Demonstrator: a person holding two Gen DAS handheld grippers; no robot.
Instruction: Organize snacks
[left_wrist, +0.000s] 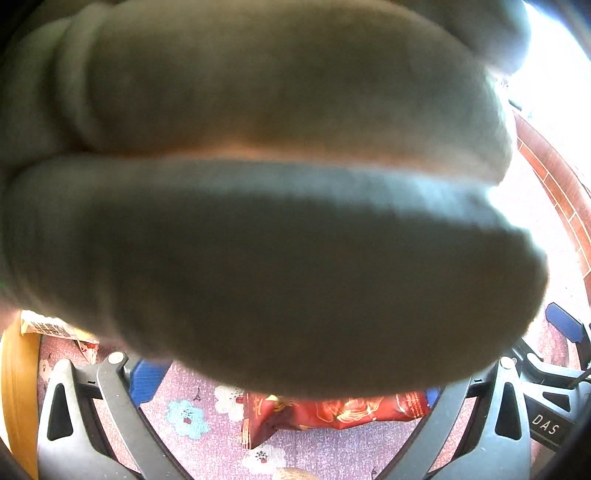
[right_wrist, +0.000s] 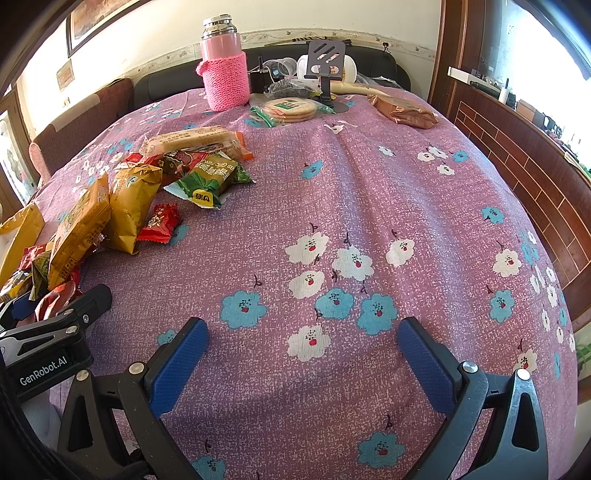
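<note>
In the left wrist view a large blurred grey-green mass (left_wrist: 258, 192) sits right at the lens and hides most of the scene. Below it a red snack packet (left_wrist: 332, 413) lies between the blue pads (left_wrist: 147, 380) of my left gripper (left_wrist: 288, 391), whose jaws stand wide apart. In the right wrist view my right gripper (right_wrist: 303, 354) is open and empty over the purple flowered tablecloth (right_wrist: 351, 192). A pile of snack packets lies at the left: yellow bags (right_wrist: 110, 218), a small red packet (right_wrist: 159, 223), a green packet (right_wrist: 210, 177) and a long biscuit pack (right_wrist: 192, 140).
A pink knitted-sleeve flask (right_wrist: 223, 66) stands at the table's far side beside a pack of round crackers (right_wrist: 291, 109), a brown bag (right_wrist: 404, 109) and a black phone stand (right_wrist: 325, 70). The left gripper's body (right_wrist: 48, 339) shows at the left edge. A brown brick-patterned wall (right_wrist: 517, 155) runs along the right.
</note>
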